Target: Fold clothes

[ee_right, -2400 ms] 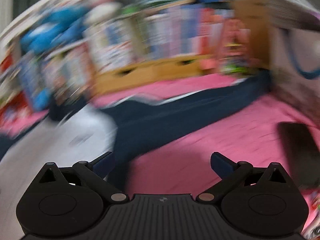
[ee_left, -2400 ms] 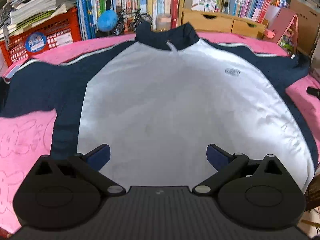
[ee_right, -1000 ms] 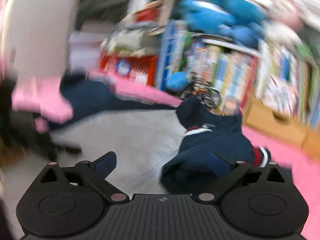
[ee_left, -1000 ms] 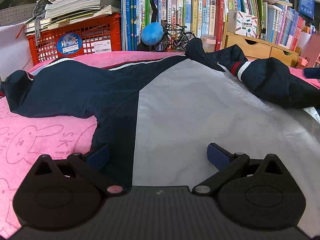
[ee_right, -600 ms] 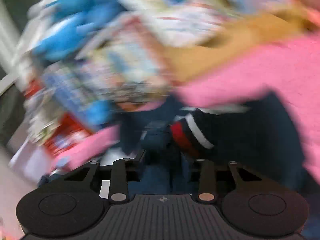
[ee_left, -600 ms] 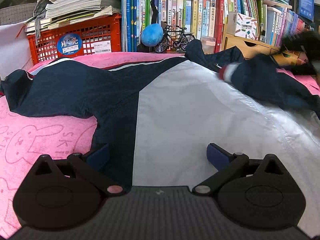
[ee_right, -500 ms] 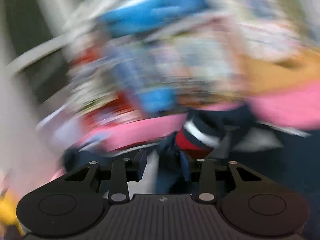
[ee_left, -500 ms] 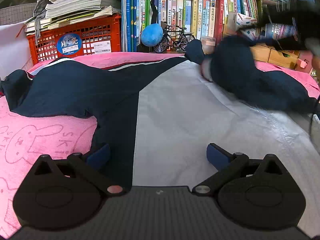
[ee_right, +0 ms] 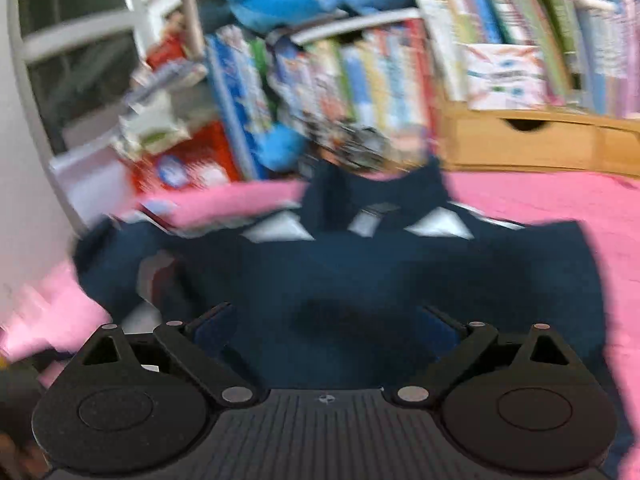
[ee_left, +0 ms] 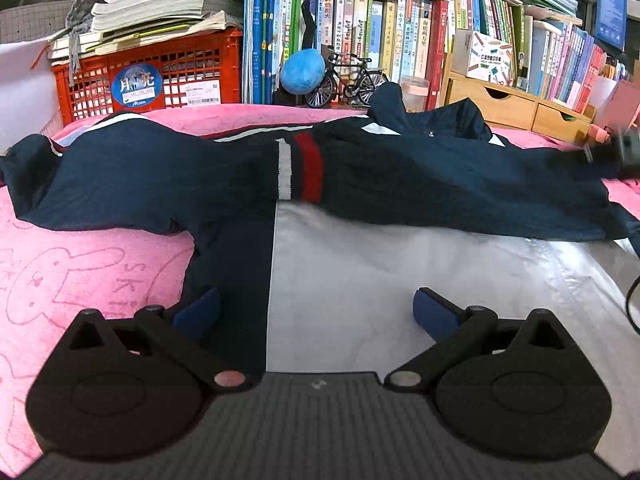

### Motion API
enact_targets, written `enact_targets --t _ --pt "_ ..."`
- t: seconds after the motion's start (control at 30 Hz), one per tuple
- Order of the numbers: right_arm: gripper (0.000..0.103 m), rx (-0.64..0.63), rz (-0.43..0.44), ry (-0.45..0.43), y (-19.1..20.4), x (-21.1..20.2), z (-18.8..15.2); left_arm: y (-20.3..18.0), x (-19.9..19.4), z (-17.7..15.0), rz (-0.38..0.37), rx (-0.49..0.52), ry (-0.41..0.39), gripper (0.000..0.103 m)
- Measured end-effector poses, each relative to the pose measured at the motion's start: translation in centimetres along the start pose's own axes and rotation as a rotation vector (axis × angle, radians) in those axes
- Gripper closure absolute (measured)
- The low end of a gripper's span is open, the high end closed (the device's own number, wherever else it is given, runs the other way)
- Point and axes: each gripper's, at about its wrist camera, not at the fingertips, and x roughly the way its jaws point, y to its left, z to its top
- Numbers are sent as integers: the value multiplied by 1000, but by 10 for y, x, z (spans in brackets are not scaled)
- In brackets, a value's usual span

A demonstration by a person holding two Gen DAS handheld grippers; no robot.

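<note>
A navy and white jacket (ee_left: 400, 280) lies flat on a pink blanket (ee_left: 72, 272). Its right sleeve (ee_left: 420, 184), with a red and white cuff (ee_left: 300, 172), is folded across the chest toward the left. The left sleeve (ee_left: 100, 180) stretches out to the left. My left gripper (ee_left: 316, 312) is open and empty, low over the jacket's lower front. My right gripper (ee_right: 326, 328) is open and empty above the folded navy sleeve (ee_right: 400, 272); that view is blurred. The right gripper also shows at the far right of the left wrist view (ee_left: 620, 152).
A red crate (ee_left: 152, 76) with stacked papers, a row of books (ee_left: 360, 40), a blue ball (ee_left: 302, 76), a toy bicycle (ee_left: 348, 80) and wooden drawers (ee_left: 516, 108) line the back edge. A white wall (ee_right: 24, 200) stands on the left.
My right gripper carried the right sleeve across the chest to the left, let go of it and opened, then drew back to the right. My left gripper has stayed still and open.
</note>
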Motion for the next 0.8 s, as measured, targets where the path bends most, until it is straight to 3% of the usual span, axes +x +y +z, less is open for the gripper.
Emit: enact_targets --t 0.07,0.13,0.23,0.3,0.43,0.57,0.63,0.77,0.8 --pt "12 34 -85 -4 -22 -11 -8 0 -1 15 8 -32 34 0" --pt "15 87 -151 -15 -45 -23 -16 -3 -5 32 -9 -32 -9 0" --pt "8 86 -126 -64 -56 -49 -24 -10 5 59 8 -3 -55 0" --pt "8 35 -176 -39 -58 -51 -30 -12 27 71 61 8 -31 0" --pt "12 61 -326 53 -82 -40 -44 -4 71 71 148 25 50 0" --pt "11 157 -429 38 -113 -57 -61 6 74 63 136 10 38 0" --pt "11 111 -427 19 -109 -69 -68 4 73 61 144 21 28 0" --pt "11 -91 -295 48 -70 -64 -77 4 77 63 145 16 19 0" --pt "9 -154 -294 46 -59 -58 -79 4 78 64 141 9 20 0"
